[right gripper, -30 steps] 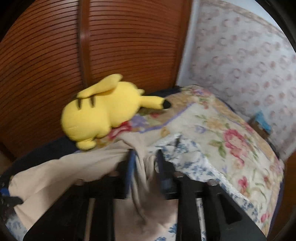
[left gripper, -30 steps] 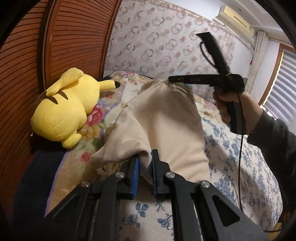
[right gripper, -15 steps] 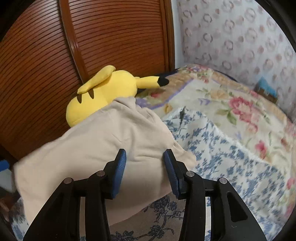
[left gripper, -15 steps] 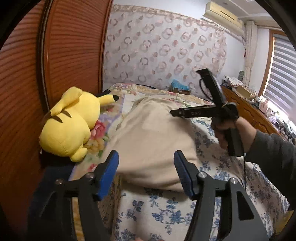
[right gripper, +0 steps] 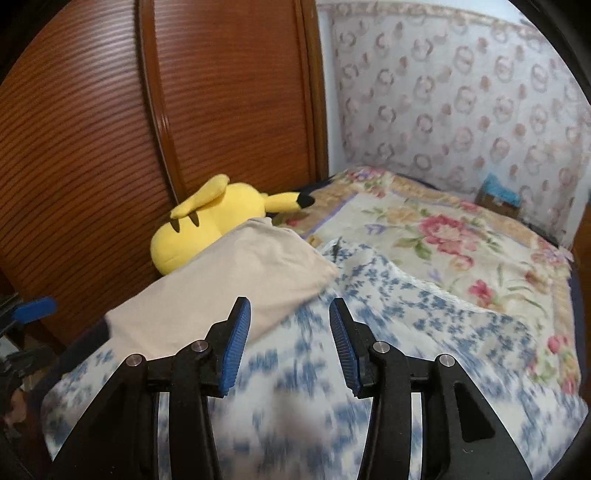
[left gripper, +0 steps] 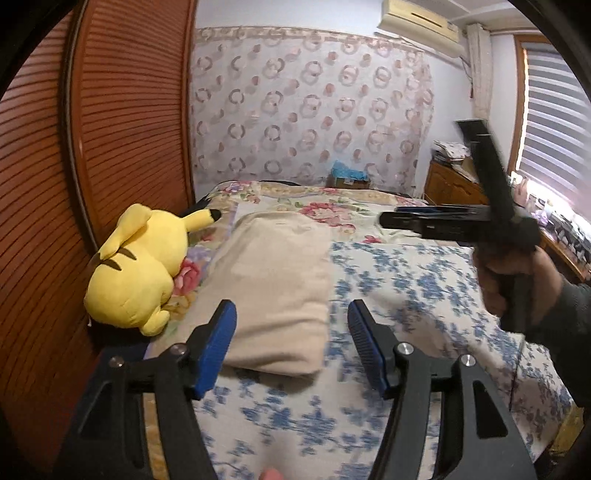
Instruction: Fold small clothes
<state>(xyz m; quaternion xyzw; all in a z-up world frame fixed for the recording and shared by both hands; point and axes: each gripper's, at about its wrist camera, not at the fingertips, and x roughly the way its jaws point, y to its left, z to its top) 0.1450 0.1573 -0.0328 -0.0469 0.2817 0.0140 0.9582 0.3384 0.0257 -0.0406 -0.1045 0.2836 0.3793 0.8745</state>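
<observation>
A bed (left gripper: 406,280) is seen, covered by a white sheet printed with blue flowers (right gripper: 424,306), with a quilt of pink roses (right gripper: 461,236) spread beyond it toward the head; the bed is bounded on one side by a slatted brown wardrobe door (left gripper: 122,122) and at the far end by a wall hung with ring-patterned fabric (left gripper: 310,110); an air conditioner (left gripper: 421,18) is mounted high on that wall, and a window blind (left gripper: 557,122) is seen at the right edge.

A yellow plush toy (left gripper: 138,269) is laid at the bed's edge against the wardrobe door; just beside it, a folded beige garment (left gripper: 277,288) is laid flat on the bed, partly on the blue-flowered sheet and partly on the quilt; its long axis is run away from the left camera toward the far wall, with a rounded folded edge turned toward the near end; whether toy and garment touch cannot be told.

The left gripper (left gripper: 291,339) is held above the near end of the garment, its blue pads (left gripper: 218,343) spread wide with nothing between them; the right gripper (right gripper: 290,343) is likewise parted and nothing is clasped by it; it is held over the blue-flowered sheet, beside the garment's edge.
</observation>
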